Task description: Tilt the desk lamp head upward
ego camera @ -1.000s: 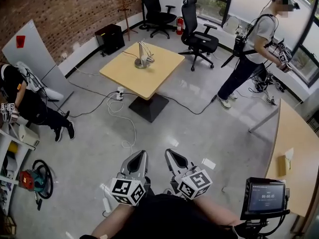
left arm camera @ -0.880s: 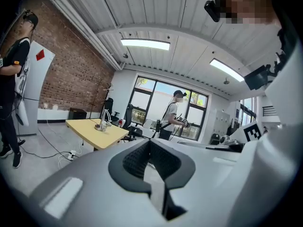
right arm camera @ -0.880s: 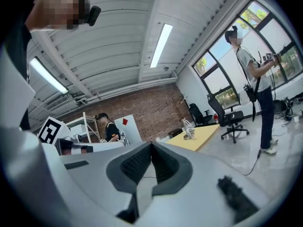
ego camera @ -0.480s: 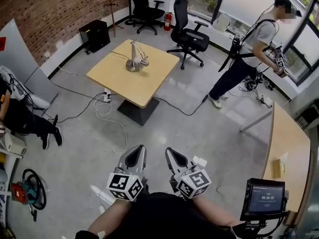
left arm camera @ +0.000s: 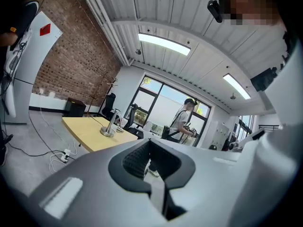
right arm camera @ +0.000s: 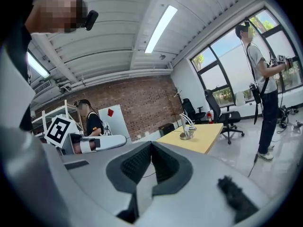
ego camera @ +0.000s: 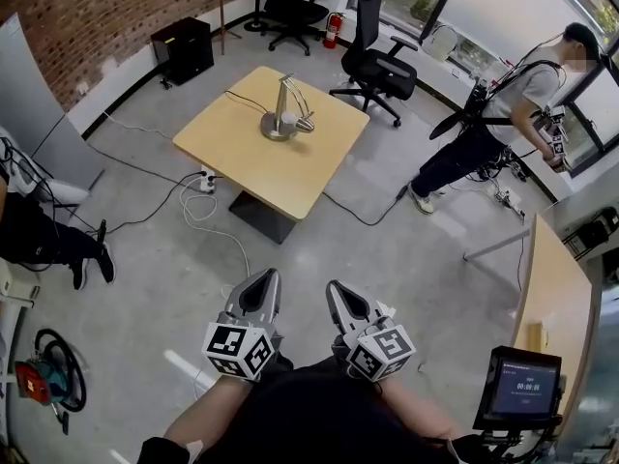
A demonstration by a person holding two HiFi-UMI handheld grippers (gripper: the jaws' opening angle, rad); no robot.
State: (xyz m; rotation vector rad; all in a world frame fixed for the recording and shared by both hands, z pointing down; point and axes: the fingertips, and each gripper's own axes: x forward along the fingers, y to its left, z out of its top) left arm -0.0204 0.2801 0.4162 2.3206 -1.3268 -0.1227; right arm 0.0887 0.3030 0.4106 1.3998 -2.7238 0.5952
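On the far half of the table (ego camera: 253,158), near its middle, stands the lamp (ego camera: 286,114): round silver base flat on the wood, arm rising upright, head bent over and pointing down to the right, close above the tabletop. A dark cord runs from the base towards the table's far left edge. The table stands in the middle of a grey floor, well apart from both grippers, which are held low and side by side just in front of the wearer's body. The left gripper (ego camera: 263,280) has its jaws clenched together with nothing between them, and its own view shows the ribbed pads meeting. The right gripper (ego camera: 337,291) is likewise clamped on nothing, pads together. Both point roughly towards the table. A power strip (ego camera: 205,184) lies on the floor beside the table's dark foot, with cables trailing from it. A black chair (ego camera: 382,61) stands just beyond the table. A person (ego camera: 493,114) stands at the right by the windows, and a small screen (ego camera: 522,390) shows at the lower right.
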